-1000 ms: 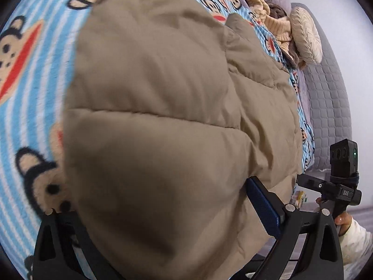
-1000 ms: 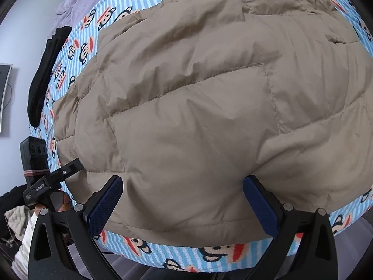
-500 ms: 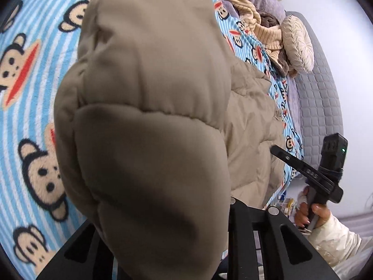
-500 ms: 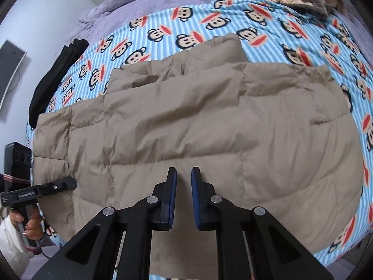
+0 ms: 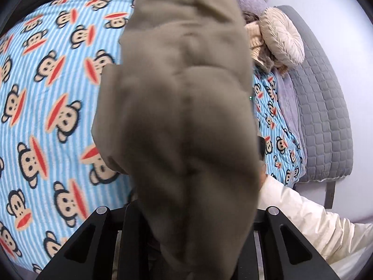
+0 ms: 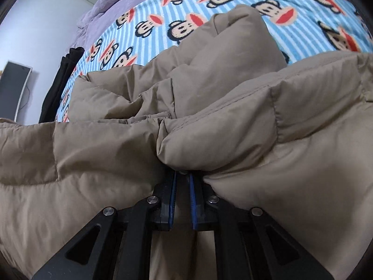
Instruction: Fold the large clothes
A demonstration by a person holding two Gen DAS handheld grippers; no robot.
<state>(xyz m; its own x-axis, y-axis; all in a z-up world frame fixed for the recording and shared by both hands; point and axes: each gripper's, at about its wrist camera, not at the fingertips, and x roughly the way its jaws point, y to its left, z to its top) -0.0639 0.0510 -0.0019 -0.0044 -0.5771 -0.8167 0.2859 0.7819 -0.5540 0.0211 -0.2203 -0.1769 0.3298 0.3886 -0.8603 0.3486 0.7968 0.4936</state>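
Lighting's soft and even, kinda flat indoor light, no glare. Left wrist view is smeared: the tan jacket (image 5: 186, 116) up close is blurry. Right wrist view is sharper, quilting seams crisp. Heavy fisheye bending, dark vignette at corners.

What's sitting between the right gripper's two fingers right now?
A pinched fold of the tan puffer jacket fills the narrow gap at the right gripper, as the right wrist view shows.
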